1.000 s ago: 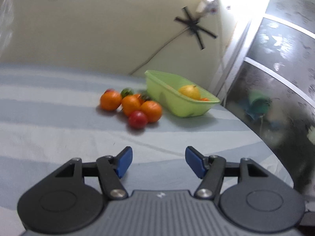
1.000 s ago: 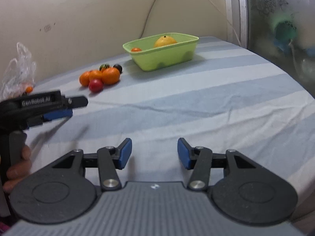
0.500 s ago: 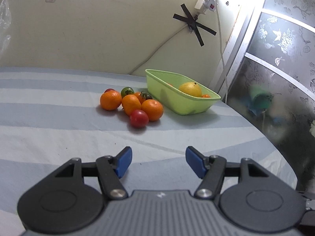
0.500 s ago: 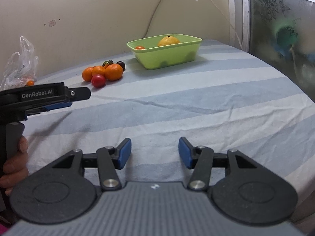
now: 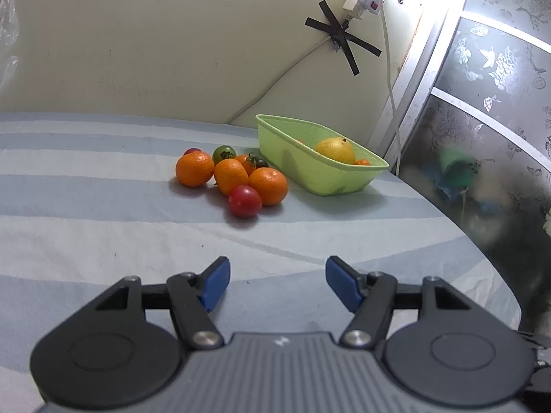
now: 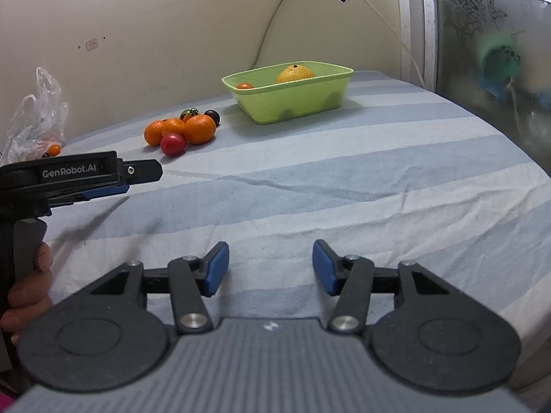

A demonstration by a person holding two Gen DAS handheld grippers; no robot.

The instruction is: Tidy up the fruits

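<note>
A heap of fruit lies on the striped cloth: three oranges [image 5: 232, 175] [image 6: 199, 128], a red tomato [image 5: 244, 201] [image 6: 172, 144] in front, and smaller green and dark tomatoes [image 5: 224, 153] behind. To its right stands a light green tub [image 5: 311, 172] [image 6: 292, 103] holding a yellow fruit [image 5: 335, 150] [image 6: 295, 73] and a small red tomato [image 6: 245, 86]. My left gripper [image 5: 277, 284] [image 6: 117, 189] is open and empty, well short of the heap. My right gripper [image 6: 270, 266] is open and empty too, over bare cloth nearer the front.
A crumpled clear plastic bag [image 6: 34, 124] with a small orange fruit [image 6: 54, 149] lies at the far left by the wall. A white cable [image 5: 387, 51] hangs down the wall behind the tub. A patterned glass door [image 5: 482, 120] borders the table's right side. A hand [image 6: 27, 289] holds the left gripper's grip.
Both views have tilted slightly, so the fruit sits a little lower or nearer in frame. The fruit and tub have not moved, and both grippers stay open.
</note>
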